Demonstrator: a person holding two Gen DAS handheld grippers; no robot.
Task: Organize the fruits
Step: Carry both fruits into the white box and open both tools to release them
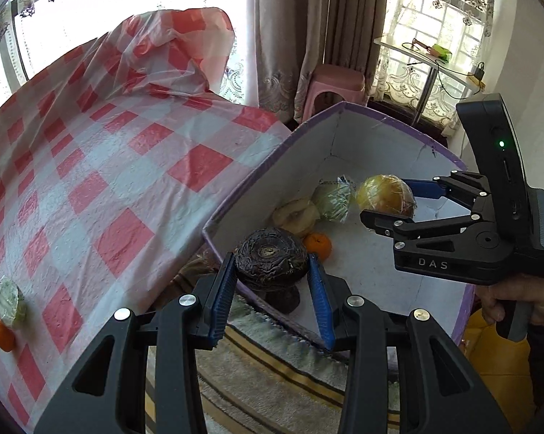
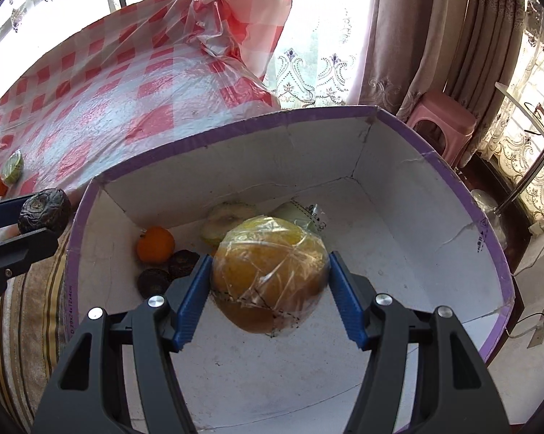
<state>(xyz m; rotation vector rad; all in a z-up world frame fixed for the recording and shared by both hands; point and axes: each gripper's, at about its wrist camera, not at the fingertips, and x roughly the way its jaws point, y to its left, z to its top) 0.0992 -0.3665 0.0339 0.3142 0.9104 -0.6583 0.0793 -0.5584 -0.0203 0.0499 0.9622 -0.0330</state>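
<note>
The setting is a room with bright windows, beige embroidered curtains (image 1: 290,36) and a pink stool (image 1: 335,85) by the window. A red-and-white checked tablecloth (image 1: 109,166) under clear plastic covers the table. The landmark is the white cardboard box (image 2: 416,188) with a purple rim, which stands just beside the table edge, above a striped cloth (image 1: 272,372).

Left gripper (image 1: 272,271): blue pads pinch a dark wrinkled fruit (image 1: 272,258) from both sides. The fruit hangs over the near rim of the box, at the corner nearest the table.

Right gripper (image 2: 270,275): blue pads press on both sides of a yellow fruit wrapped in clear film (image 2: 270,271). The fruit is held inside the box, above its white floor. A hand (image 1: 503,300) grips the handle of this tool, outside the box.

Contents on the box floor, toward the wall nearest the table:
- one orange (image 2: 156,244);
- two dark wrinkled fruits (image 2: 167,271), just beside the orange;
- a pale cut fruit (image 2: 221,222);
- a green wrapped fruit (image 1: 333,200), next to the pale one.

Outside the box, well apart from it, on the far part of the tablecloth: a green wrapped piece (image 1: 9,302) touching a second orange (image 1: 3,334).
</note>
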